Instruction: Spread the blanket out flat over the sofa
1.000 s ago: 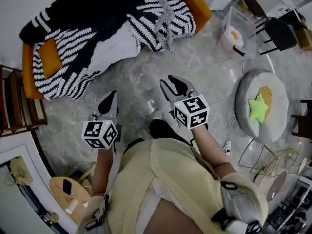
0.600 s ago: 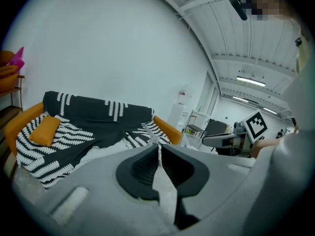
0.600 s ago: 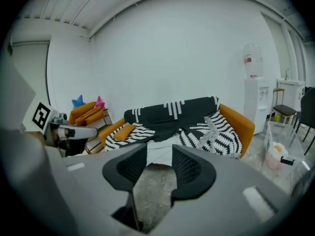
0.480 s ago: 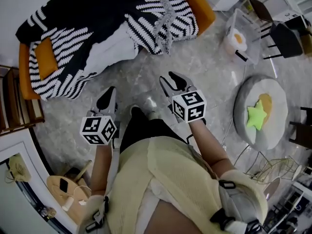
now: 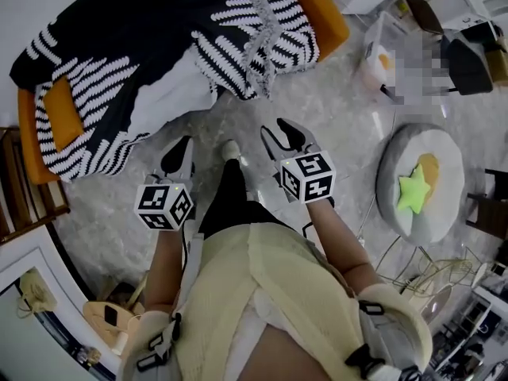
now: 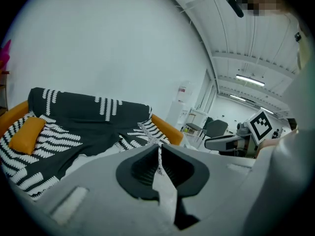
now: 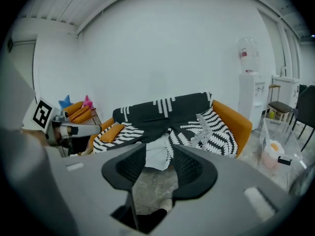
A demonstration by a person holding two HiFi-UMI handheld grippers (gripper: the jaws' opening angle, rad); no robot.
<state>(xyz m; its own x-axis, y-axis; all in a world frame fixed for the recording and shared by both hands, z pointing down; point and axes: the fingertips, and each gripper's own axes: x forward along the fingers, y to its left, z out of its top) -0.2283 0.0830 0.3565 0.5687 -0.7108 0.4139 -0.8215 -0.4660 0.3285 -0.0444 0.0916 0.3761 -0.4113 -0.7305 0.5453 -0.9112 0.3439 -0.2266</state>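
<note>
My right gripper (image 5: 278,131), mid-frame above the floor, has just been opening its jaws, with nothing between them. My left gripper (image 5: 180,146) beside it is closed and empty. The blanket (image 5: 151,38) lies rumpled on the sofa (image 5: 324,13), upper left. Upper right, a clear box (image 5: 377,34) holds something orange. At right, a round bed (image 5: 393,155) holds a green star (image 5: 413,190).

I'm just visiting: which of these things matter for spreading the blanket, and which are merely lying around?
For the job: blanket, orange sofa, left tongs (shut), right tongs (empty, jaws just been opening).

Lying about: grey floor cushion, green star, clear box, wire basket.
</note>
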